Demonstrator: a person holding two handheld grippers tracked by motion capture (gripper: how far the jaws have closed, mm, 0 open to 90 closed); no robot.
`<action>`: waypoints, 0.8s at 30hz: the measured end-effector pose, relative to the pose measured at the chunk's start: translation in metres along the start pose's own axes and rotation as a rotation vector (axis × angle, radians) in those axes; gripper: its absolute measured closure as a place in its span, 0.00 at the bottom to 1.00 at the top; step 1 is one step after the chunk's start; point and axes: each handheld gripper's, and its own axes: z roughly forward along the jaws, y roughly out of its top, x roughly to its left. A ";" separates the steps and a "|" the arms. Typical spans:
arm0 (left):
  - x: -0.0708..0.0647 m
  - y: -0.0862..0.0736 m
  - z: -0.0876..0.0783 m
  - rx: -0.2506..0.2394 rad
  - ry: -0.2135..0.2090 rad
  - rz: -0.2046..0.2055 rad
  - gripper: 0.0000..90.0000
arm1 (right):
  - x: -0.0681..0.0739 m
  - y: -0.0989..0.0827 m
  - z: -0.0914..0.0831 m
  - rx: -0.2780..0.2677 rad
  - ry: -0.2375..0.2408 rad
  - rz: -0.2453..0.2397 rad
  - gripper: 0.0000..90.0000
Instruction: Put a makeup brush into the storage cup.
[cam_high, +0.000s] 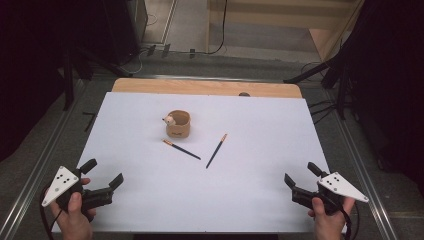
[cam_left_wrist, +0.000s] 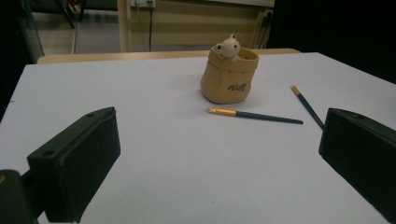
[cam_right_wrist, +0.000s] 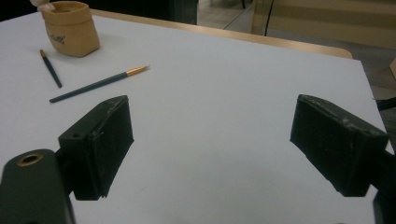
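White-topped table (cam_high: 150, 200) on grey floor (cam_high: 30, 150) — dark curtains (cam_high: 30, 50) flank it, pale wooden steps (cam_high: 280, 20) behind.

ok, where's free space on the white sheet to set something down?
Bare sheet runs wide between the left tool and right tool, in front of the two brushes. The far right side and the left edge are free too. Crowded only mid-sheet: the tan pot with the left brush and right brush just before it.
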 end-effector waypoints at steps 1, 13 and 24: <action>0.000 0.000 0.000 -0.002 0.001 -0.003 0.00 | 0.000 0.000 0.000 0.000 0.000 0.000 0.15; -0.004 0.002 0.003 0.003 0.002 0.036 0.00 | 0.001 0.007 0.005 -0.009 0.036 0.011 0.16; -0.003 -0.001 0.000 0.000 0.003 0.017 0.00 | 0.018 0.028 0.017 0.012 0.085 -0.030 0.16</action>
